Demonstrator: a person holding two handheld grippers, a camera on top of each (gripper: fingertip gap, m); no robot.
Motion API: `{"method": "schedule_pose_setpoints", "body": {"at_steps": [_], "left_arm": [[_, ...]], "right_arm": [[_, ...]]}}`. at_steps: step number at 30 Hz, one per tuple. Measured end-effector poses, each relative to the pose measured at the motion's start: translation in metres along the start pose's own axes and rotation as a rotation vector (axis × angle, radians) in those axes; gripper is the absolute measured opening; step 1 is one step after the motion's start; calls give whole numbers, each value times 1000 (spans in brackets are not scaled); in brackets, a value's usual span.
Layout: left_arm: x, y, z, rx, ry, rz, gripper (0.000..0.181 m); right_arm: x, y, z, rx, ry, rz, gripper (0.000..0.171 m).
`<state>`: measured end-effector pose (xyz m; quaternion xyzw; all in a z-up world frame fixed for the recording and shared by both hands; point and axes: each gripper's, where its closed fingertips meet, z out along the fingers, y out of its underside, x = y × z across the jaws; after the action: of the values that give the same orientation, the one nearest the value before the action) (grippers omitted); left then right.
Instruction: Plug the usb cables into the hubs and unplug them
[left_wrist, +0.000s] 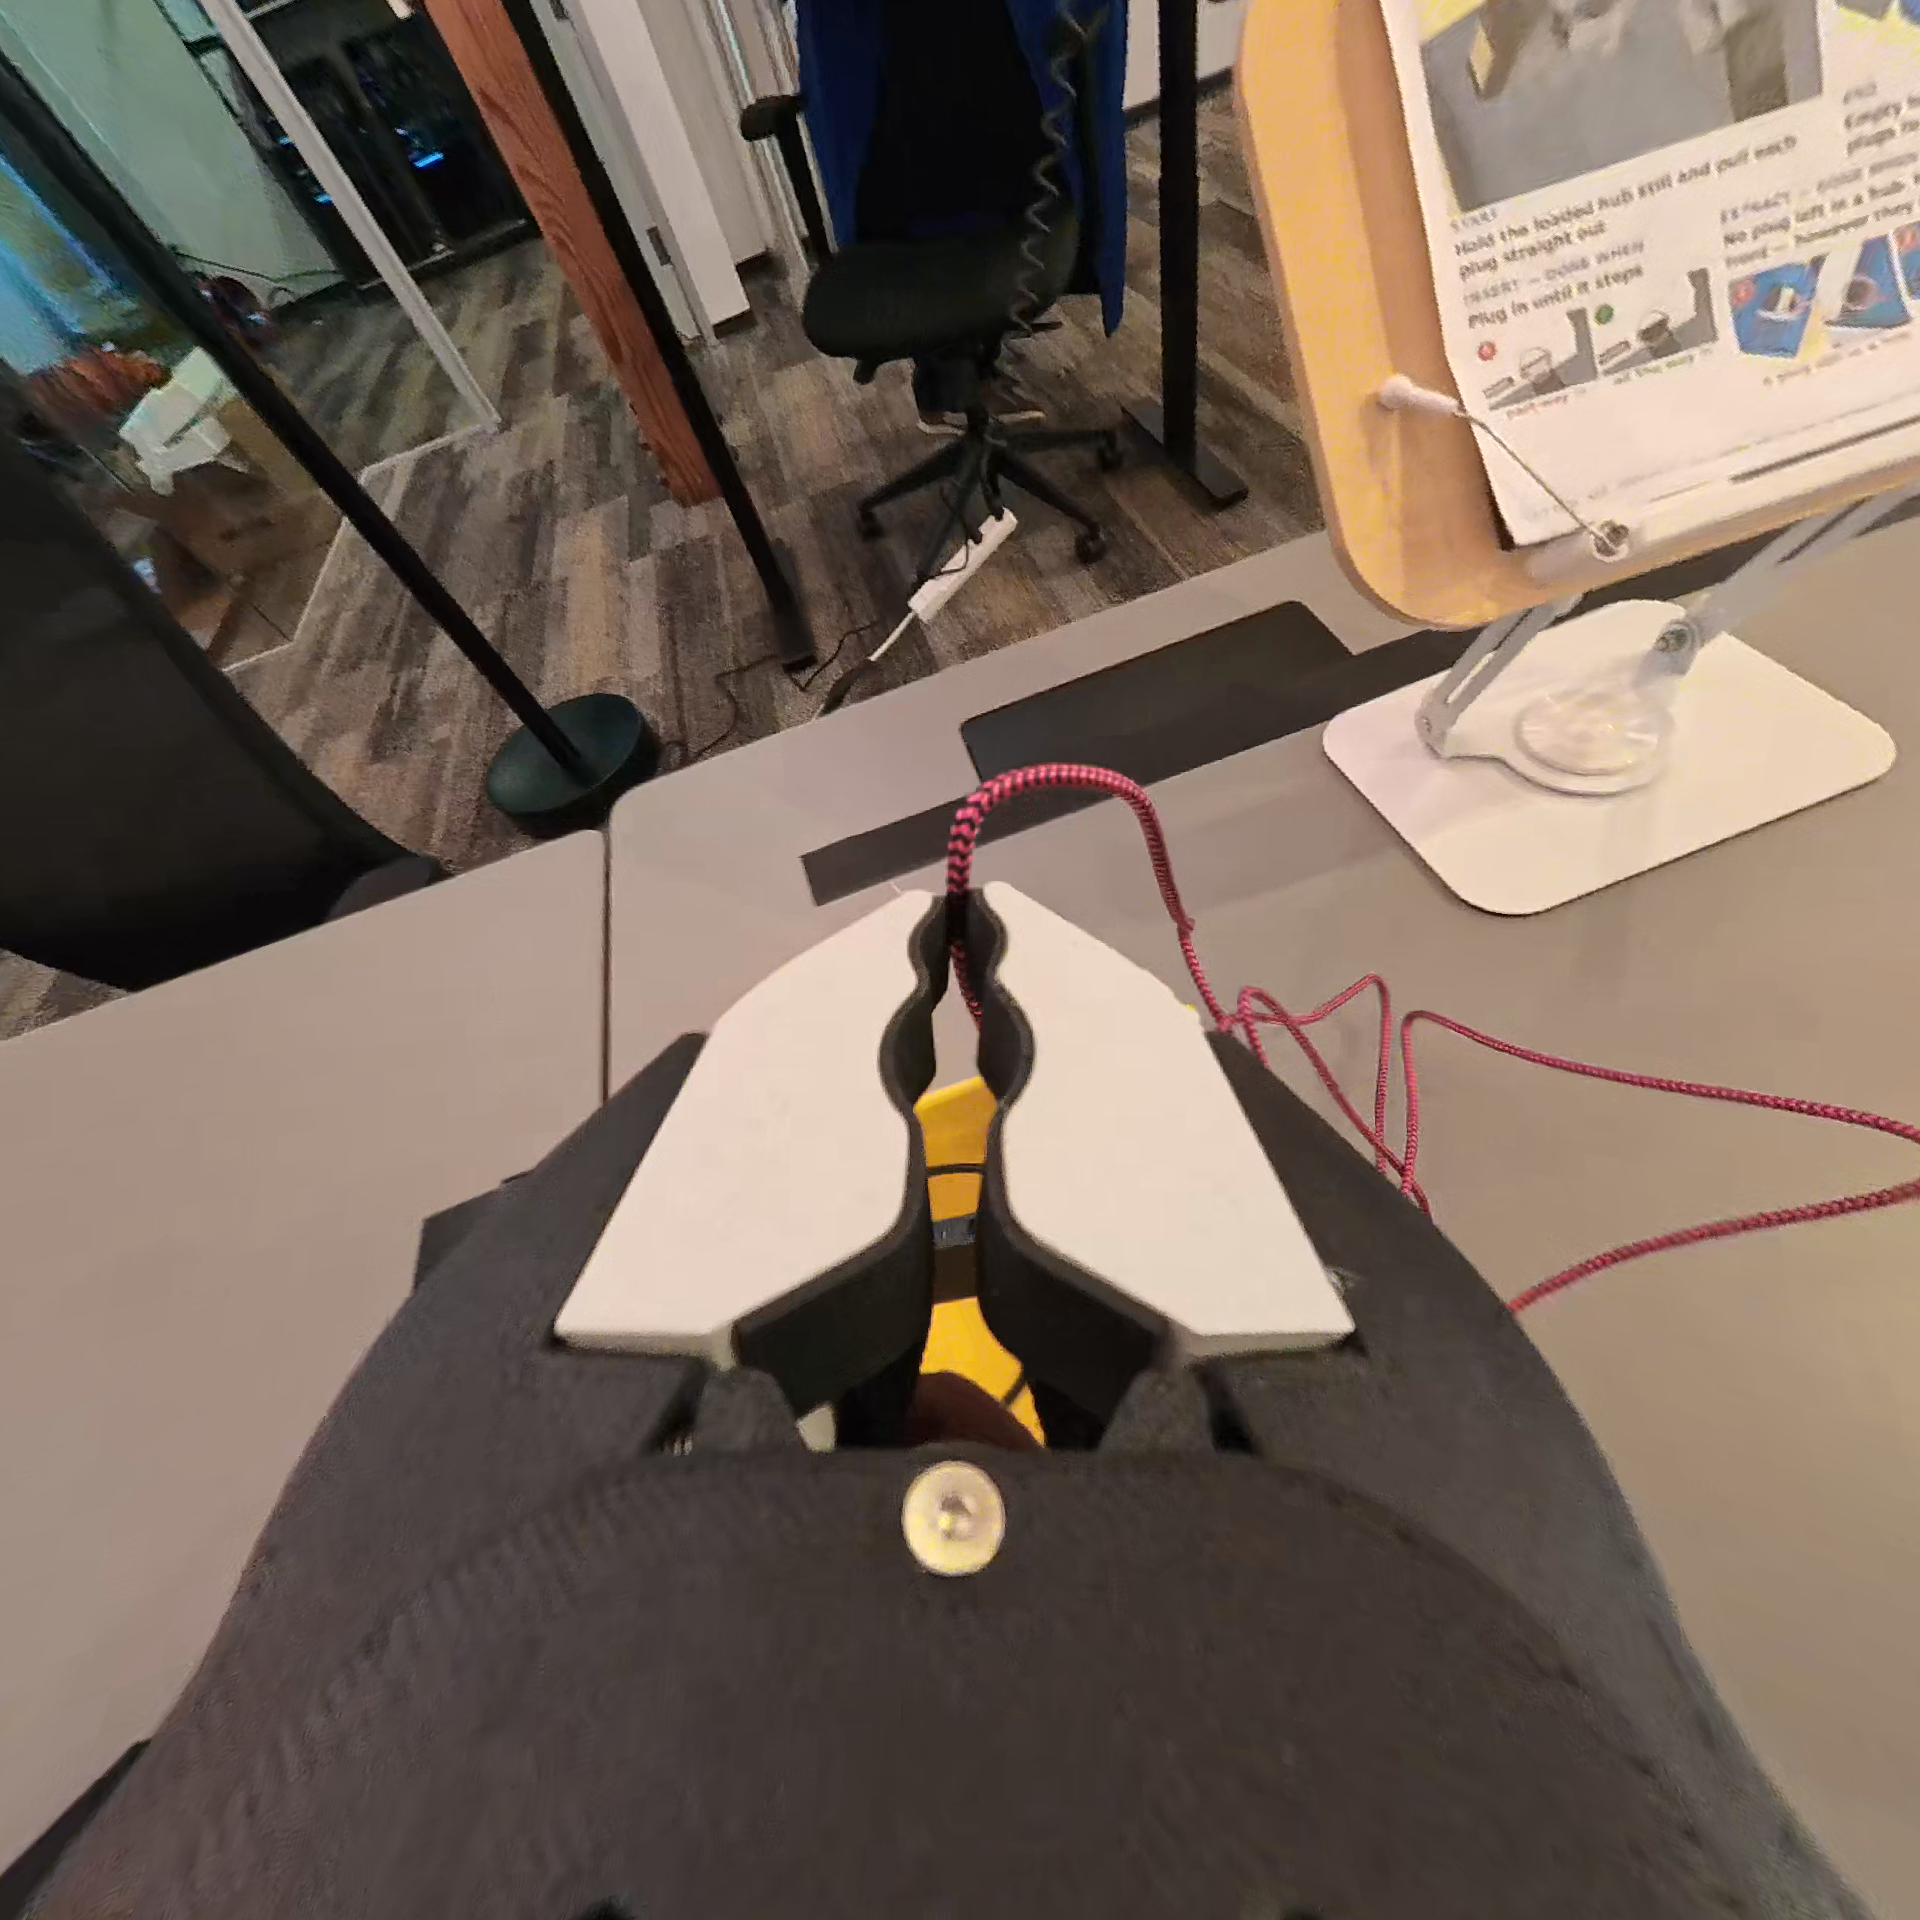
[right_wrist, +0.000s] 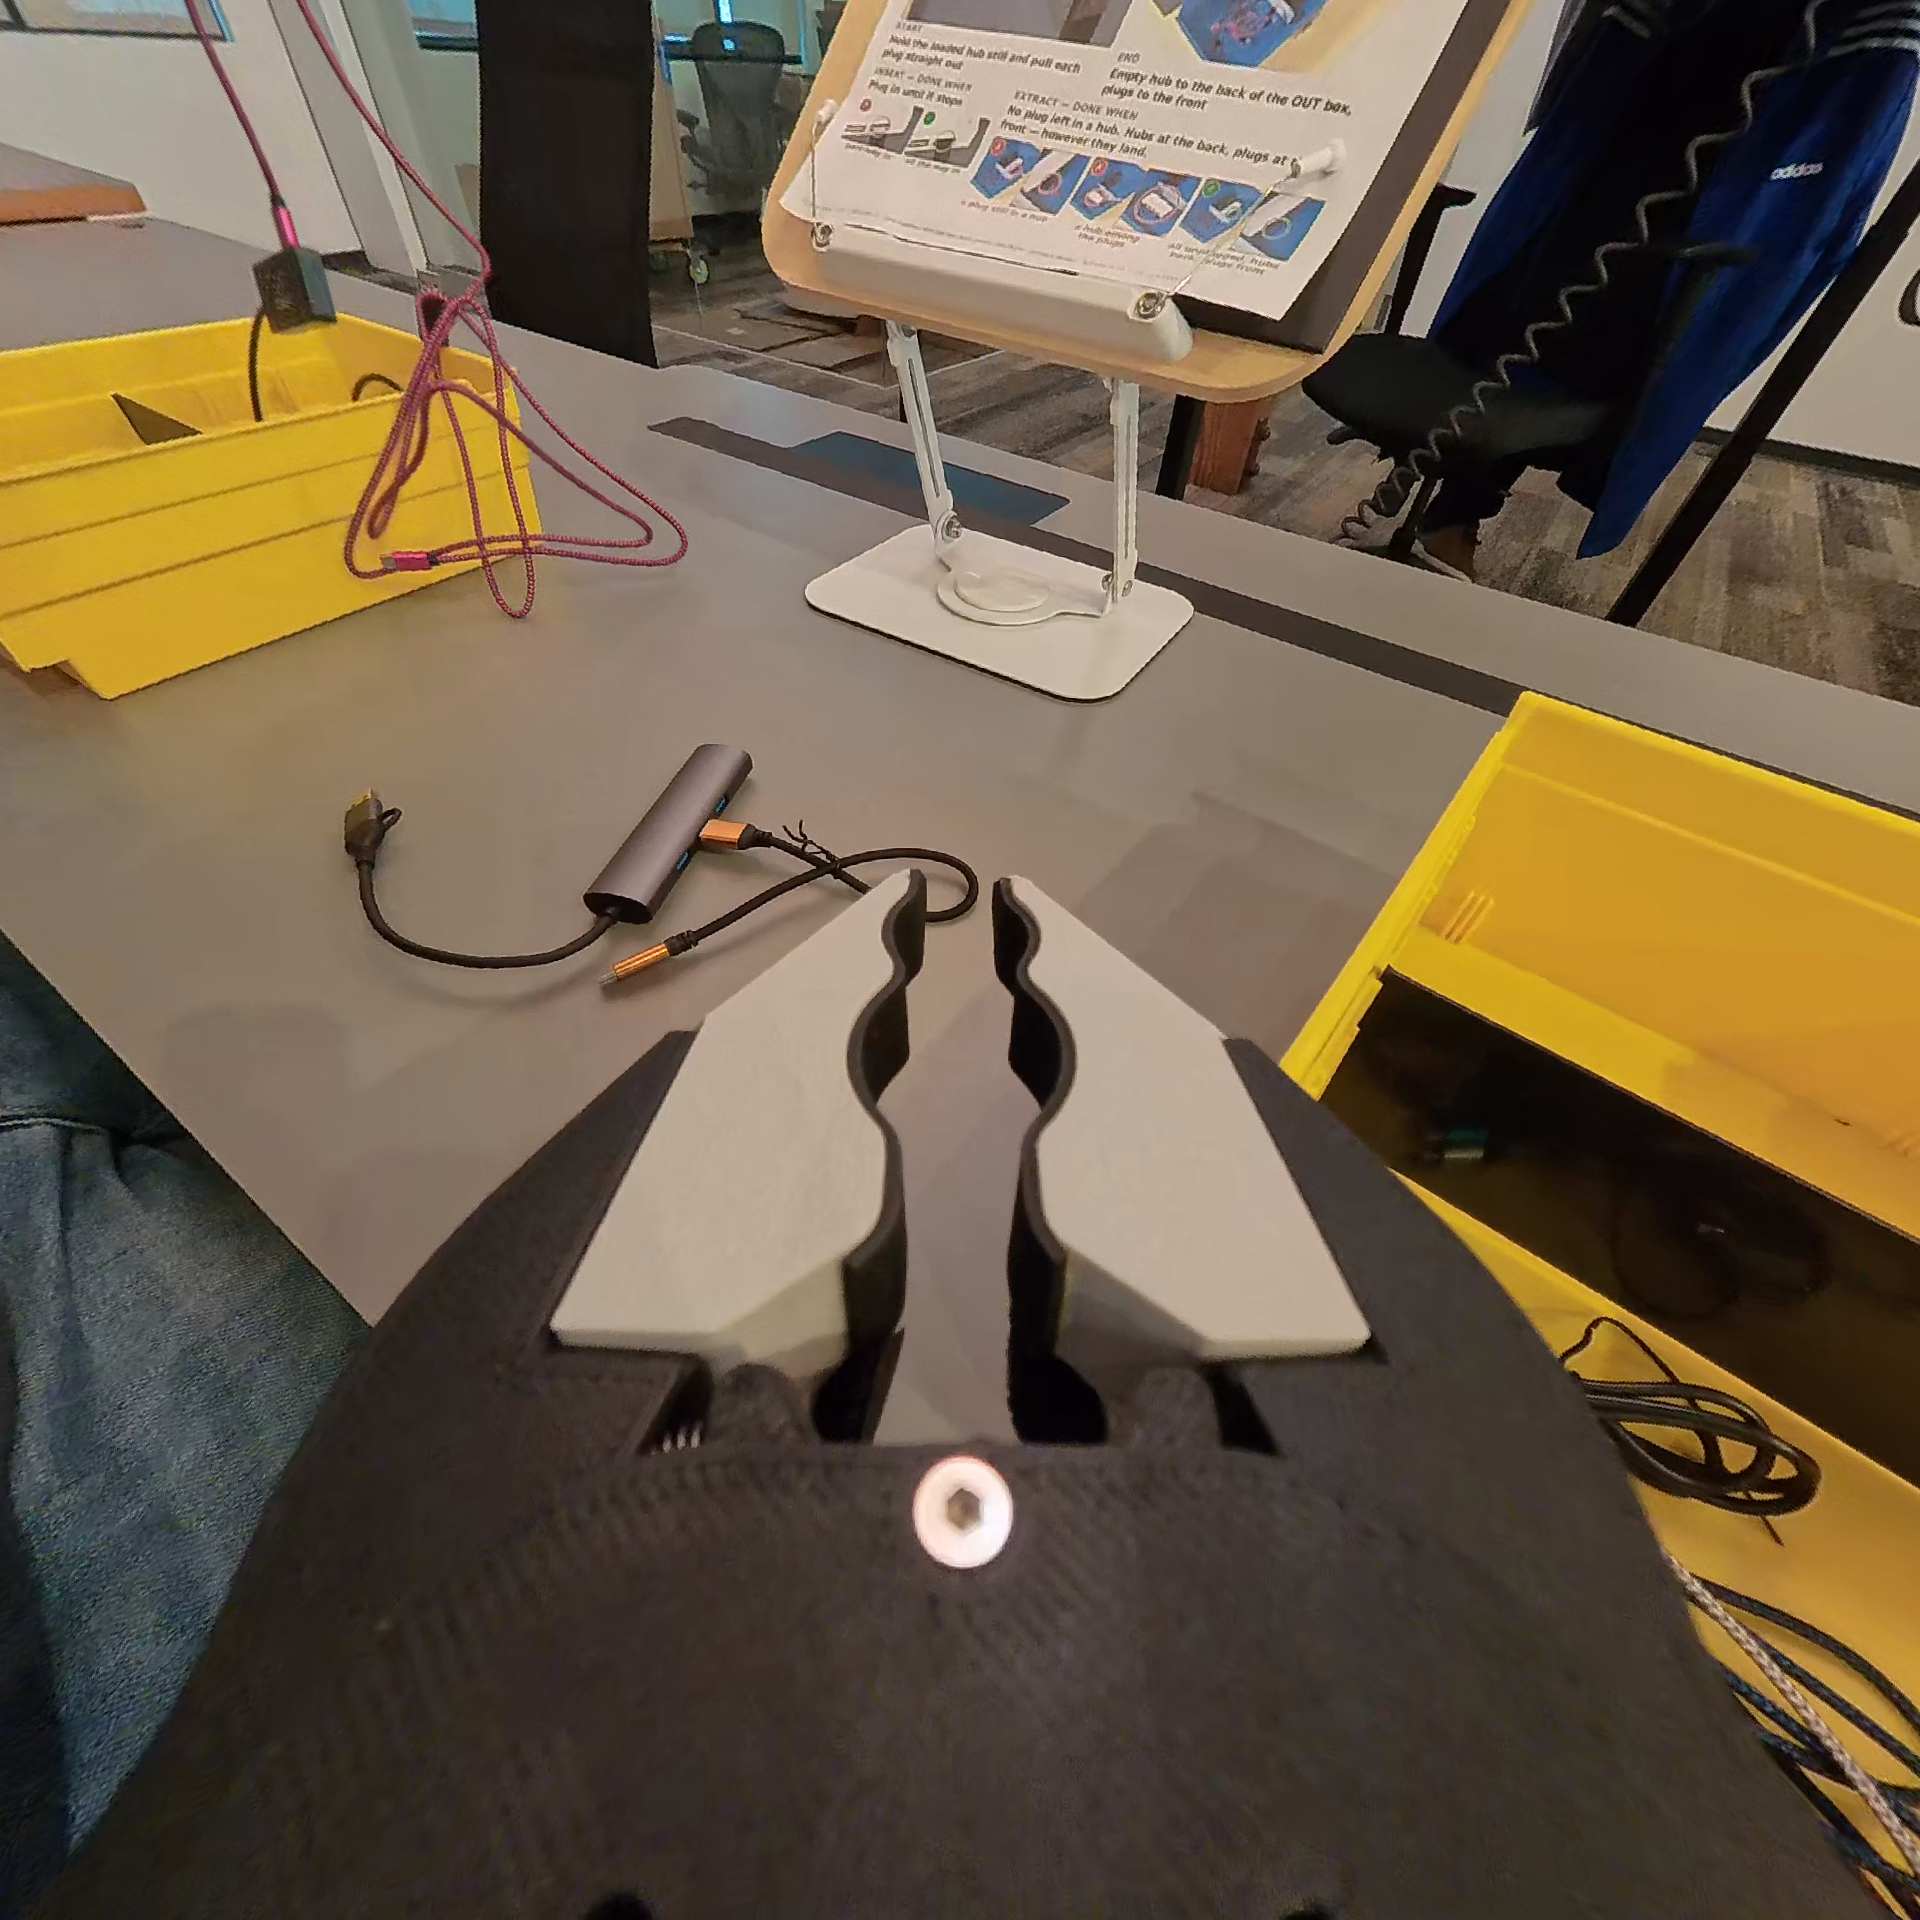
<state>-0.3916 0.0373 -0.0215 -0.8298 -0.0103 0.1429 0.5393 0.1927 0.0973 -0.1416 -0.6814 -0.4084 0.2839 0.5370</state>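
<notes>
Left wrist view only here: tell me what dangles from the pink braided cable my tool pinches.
Observer: A small dark grey block hangs on the pink braided cable; its black lead runs down into a yellow plastic bin.
Operator: Report the right tool.
Observer: The right tool is open and empty, over the grey table.
Operator: Find me a hub.
Observer: A slim grey metal hub lies on the table, one copper-coloured plug in its side.
</notes>
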Motion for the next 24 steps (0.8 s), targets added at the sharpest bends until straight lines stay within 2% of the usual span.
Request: {"method": "schedule_pose_setpoints", "body": {"at_steps": [4, 8, 12, 14, 16, 18, 21, 24], "left_arm": [[-24, 8, -13, -18, -36, -49, 2], [-38, 61, 2, -157, -42, -99, 3], [-29, 112, 20, -302, 25, -117, 8], [-23, 129, 27, -370, 41, -121, 26], [-20, 130, 28, -380, 30, -101, 50], [-16, 114, 25, -339, 8, -95, 62], [18, 80, 19, -261, 62, -27, 67], [78, 72, 30, -302, 173, 105, 67]], "right_arm": [[0, 0, 0, 4, -2, 3, 10], [-3, 2, 2, 0, -11, 7, 10], [-6, 1, 2, -5, -17, -3, 10], [-6, 1, 1, -5, -13, -3, 10], [-5, 2, -1, -6, -8, 1, 10], [-3, 3, -3, -9, -2, 2, 11], [-1, 4, -3, -9, 3, 6, 10], [-1, 3, 0, -2, -4, 11, 10]]}}
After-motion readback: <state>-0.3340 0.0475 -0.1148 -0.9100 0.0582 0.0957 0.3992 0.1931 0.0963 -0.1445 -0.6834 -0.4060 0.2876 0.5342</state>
